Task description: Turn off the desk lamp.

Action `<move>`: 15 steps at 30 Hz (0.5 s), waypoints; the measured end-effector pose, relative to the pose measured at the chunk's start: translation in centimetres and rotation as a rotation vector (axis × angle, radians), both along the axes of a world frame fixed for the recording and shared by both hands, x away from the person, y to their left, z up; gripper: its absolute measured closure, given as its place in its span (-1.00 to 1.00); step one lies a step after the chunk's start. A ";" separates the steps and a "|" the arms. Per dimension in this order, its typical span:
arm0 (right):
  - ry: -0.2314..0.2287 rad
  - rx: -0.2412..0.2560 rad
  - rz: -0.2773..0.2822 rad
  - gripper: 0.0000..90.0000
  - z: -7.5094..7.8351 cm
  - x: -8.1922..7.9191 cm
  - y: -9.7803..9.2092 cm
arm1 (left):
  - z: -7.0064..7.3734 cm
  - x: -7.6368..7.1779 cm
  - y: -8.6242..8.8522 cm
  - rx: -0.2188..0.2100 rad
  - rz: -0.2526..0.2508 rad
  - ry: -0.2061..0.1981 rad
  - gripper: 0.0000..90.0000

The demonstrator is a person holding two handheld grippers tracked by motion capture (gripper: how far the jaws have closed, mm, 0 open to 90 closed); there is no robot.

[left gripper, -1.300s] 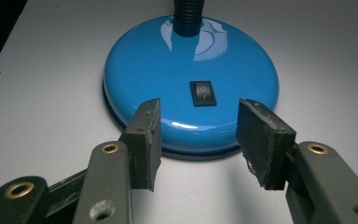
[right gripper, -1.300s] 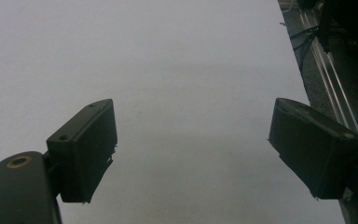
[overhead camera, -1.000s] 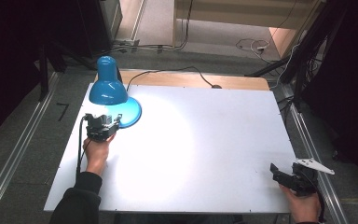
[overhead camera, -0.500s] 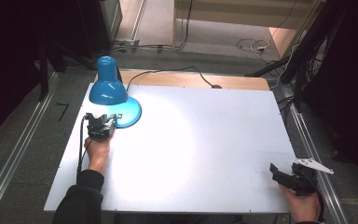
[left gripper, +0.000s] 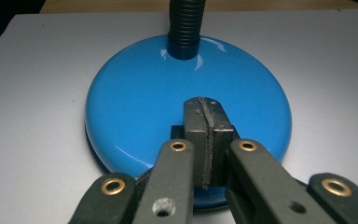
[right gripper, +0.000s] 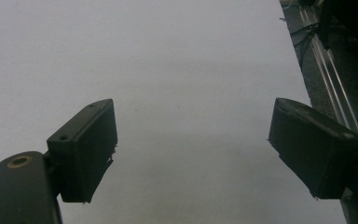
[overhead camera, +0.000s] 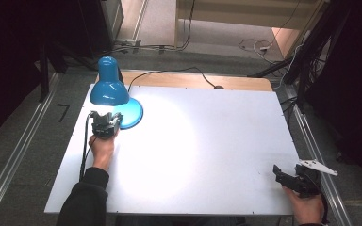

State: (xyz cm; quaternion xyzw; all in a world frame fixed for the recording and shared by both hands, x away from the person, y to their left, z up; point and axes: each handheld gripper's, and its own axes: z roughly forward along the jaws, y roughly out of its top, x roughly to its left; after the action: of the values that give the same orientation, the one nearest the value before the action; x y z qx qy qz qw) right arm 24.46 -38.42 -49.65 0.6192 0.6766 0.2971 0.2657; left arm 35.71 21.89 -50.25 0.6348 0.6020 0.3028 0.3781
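left tool [left gripper: 208, 135] pressed together over lamp base [left gripper: 140, 93] | right tool [right gripper: 205, 154] spread

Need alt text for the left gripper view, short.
The left gripper, jaws pressed shut with nothing between them, is poised over the near part of a glossy blue lamp base on a white table. A black ribbed lamp neck rises from the base's far side.

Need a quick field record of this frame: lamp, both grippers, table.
lamp: blue desk lamp, lit, at the table's far left
lamp base: round, blue, flat on the table
left gripper: jaws shut, tips over the near part of the base
right gripper: jaws open, nothing between them, near right corner
table: white top
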 end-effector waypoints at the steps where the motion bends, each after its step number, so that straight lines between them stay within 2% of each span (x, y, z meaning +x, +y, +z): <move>1: 0.001 0.001 -0.001 -0.70 0.0 0.0 0.0 | 0.0 0.1 -0.1 -0.004 0.009 -0.007 1.00; 5: 0.003 -0.002 0.002 -0.70 0.0 0.1 0.0 | -0.1 0.2 -0.2 -0.018 0.007 -0.012 1.00; 7: 0.002 -0.002 0.003 -0.70 0.0 0.0 0.1 | -0.1 0.2 -0.4 -0.001 0.009 -0.013 1.00; 15: 0.003 -0.004 0.006 -0.70 0.0 0.0 0.1 | -0.1 0.3 -0.4 -0.006 0.016 -0.018 1.00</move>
State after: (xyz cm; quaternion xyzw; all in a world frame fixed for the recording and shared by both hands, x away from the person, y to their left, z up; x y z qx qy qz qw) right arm 24.48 -38.30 -49.67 0.6171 0.6794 0.2956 0.2652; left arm 36.01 21.51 -50.37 0.6258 0.6046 0.3098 0.3831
